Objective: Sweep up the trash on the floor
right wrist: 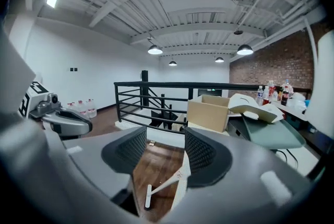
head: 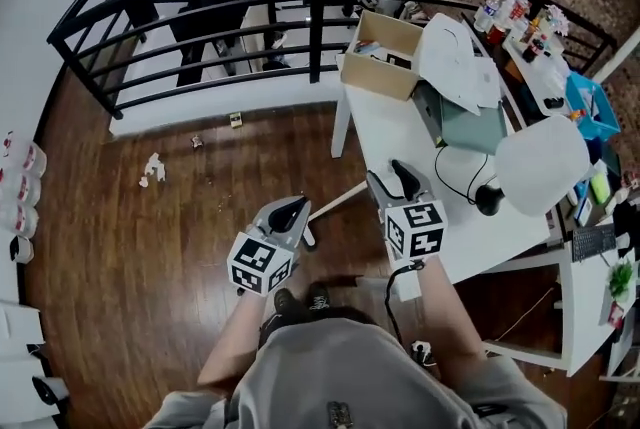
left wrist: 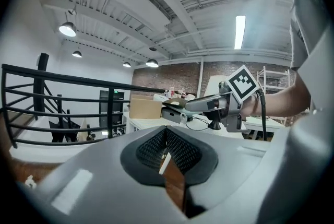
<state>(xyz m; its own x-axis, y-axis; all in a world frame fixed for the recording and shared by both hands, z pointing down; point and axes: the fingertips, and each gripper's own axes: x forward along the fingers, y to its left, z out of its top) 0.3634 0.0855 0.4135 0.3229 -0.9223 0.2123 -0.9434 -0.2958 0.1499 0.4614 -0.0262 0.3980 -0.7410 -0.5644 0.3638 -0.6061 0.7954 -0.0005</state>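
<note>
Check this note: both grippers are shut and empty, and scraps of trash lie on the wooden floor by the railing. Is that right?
Not quite. Only the left gripper is shut. The right gripper view shows the right gripper with its jaws apart. Both are empty, and the scraps of trash do lie on the wooden floor by the railing.

floor scraps too small to identify, bottles edge-cropped

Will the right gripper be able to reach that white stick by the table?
Probably yes. The right gripper is open and empty, the white stick shows just below and ahead of it, and nothing blocks the way.
</note>
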